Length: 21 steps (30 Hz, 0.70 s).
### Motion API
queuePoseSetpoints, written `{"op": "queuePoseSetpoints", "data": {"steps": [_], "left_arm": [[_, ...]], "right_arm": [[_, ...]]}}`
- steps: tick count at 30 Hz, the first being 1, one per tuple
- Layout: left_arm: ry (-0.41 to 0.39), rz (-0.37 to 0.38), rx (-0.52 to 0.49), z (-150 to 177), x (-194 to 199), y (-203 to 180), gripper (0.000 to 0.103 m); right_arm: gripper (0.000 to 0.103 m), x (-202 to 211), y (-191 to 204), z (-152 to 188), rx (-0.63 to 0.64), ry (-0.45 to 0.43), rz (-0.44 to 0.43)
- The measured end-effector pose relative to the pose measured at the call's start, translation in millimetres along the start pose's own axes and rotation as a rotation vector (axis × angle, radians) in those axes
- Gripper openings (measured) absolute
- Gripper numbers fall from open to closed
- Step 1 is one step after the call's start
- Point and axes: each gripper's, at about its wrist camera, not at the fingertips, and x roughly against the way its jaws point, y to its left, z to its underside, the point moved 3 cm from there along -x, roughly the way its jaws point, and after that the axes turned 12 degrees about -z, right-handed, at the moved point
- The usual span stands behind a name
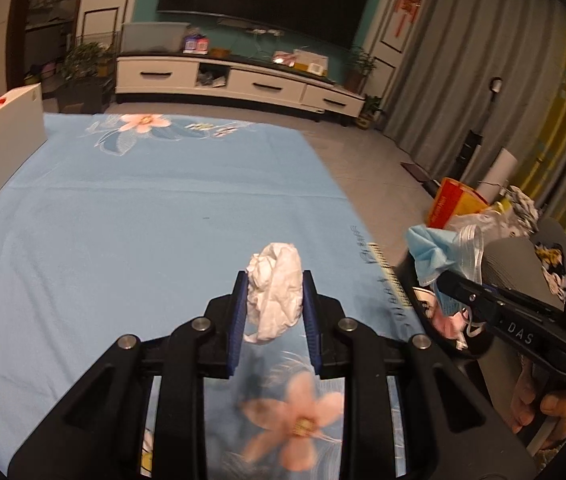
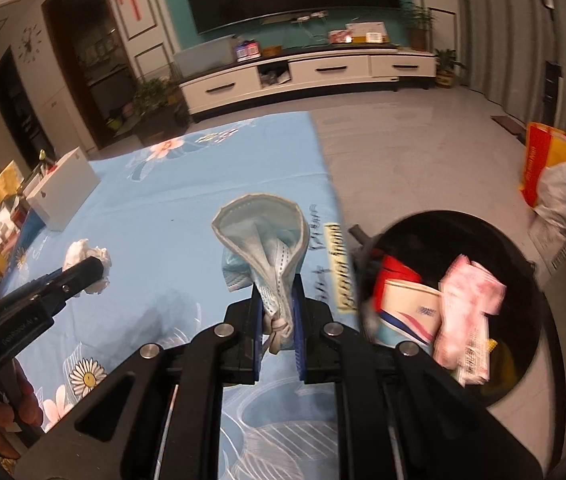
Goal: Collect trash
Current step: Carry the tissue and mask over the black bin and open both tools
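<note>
Left gripper: blue pads clamped on a crumpled white tissue wad. Wad is creased, roughly oval, bulging above and below the pads, a loose tail hanging at its lower edge. It is held above the light-blue floral cloth; whether it touches the cloth cannot be told.

Right gripper: closed on a pale-blue face mask. Mask is bunched at the pinch, pleats gathered, white ear loops knotted low between the pads; its upper part flares open like a hood with a pale rim. It is held over the cloth near the table's right edge.

Black trash bin stands just beside that edge, on the floor side. Inside: a red-white-blue paper cup and a pink wrapper, both motion-blurred.

White box sits on the cloth's far left. In the right wrist view the tissue wad shows at the left gripper's tip, well apart from the mask.
</note>
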Motion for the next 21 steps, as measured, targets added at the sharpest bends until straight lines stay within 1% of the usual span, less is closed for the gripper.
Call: {"op": "queuePoseSetpoints", "data": {"steps": [6, 10, 14, 21], "left_arm": [[-0.014, 0.048, -0.069, 6, 19, -47, 0.027], [-0.011, 0.077, -0.121, 9, 20, -79, 0.027], [-0.004, 0.101, -0.166, 11, 16, -109, 0.027], [0.042, 0.175, -0.231, 14, -8, -156, 0.027]], "right_arm": [[0.014, 35, -25, 8, -0.039, -0.048, 0.032], [0.014, 51, -45, 15, -0.077, -0.071, 0.051], [0.014, 61, -67, 21, -0.117, -0.084, 0.076], [0.014, 69, -100, 32, -0.178, -0.094, 0.126]]}}
